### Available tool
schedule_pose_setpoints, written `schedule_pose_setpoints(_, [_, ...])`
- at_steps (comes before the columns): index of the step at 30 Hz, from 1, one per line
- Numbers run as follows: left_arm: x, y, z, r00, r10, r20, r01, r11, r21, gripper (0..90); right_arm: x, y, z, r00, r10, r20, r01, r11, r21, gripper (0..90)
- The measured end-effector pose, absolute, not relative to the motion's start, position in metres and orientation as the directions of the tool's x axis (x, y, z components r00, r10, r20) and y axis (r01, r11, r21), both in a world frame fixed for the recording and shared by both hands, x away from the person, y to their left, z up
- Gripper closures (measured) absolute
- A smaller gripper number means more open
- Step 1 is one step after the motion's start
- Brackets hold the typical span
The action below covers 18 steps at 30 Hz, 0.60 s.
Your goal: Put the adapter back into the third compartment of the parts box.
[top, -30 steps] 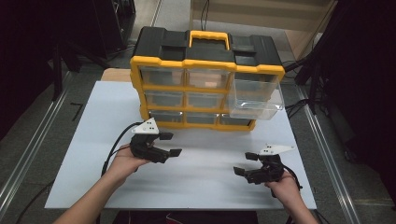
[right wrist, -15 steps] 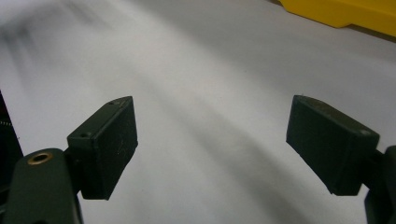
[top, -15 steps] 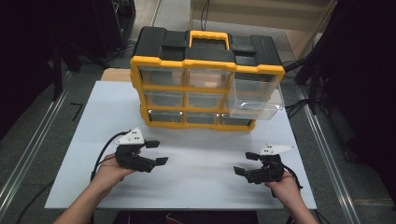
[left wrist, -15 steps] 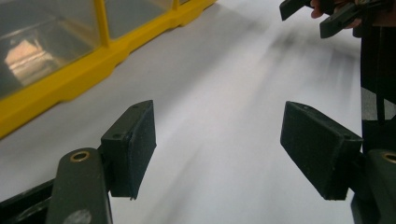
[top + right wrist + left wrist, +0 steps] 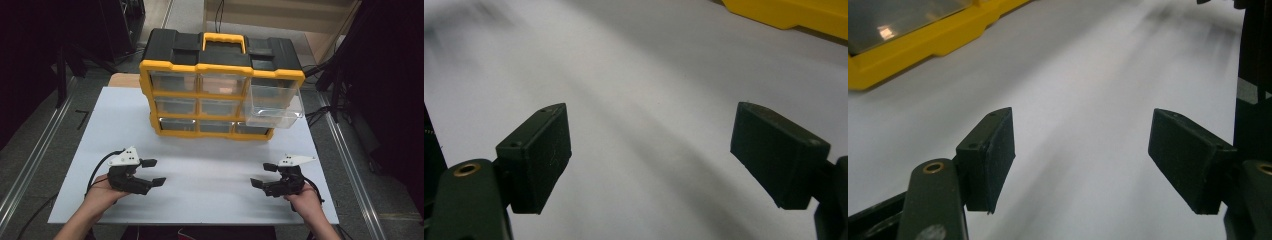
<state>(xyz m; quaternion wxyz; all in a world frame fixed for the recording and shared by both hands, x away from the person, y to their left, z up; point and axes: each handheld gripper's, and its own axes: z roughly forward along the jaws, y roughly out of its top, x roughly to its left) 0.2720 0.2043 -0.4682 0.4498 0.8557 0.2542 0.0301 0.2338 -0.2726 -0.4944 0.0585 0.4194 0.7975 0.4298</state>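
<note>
Left gripper (image 5: 152,172): jaws wide apart, nothing between them, low over the board (image 5: 210,175) near its front-left corner. Right gripper (image 5: 262,175): likewise wide and holding nothing, near the front-right corner. Organizer (image 5: 220,90): yellow frame, black top, clear drawers, at the back edge; its upper-right drawer (image 5: 272,102) stands pulled out, apparently empty. Bare board lies between grippers and organizer.
</note>
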Motion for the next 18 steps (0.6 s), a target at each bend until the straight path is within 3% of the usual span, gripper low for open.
schedule_pose_setpoints(18, [0.265, 0.236, -0.472, 0.841, 0.504, -0.196, 0.454, -0.461, 0.762, 24.4, 0.234, -0.272, -0.495, -0.643, 0.719, 0.264, 0.618, 0.282, 0.734, 14.8])
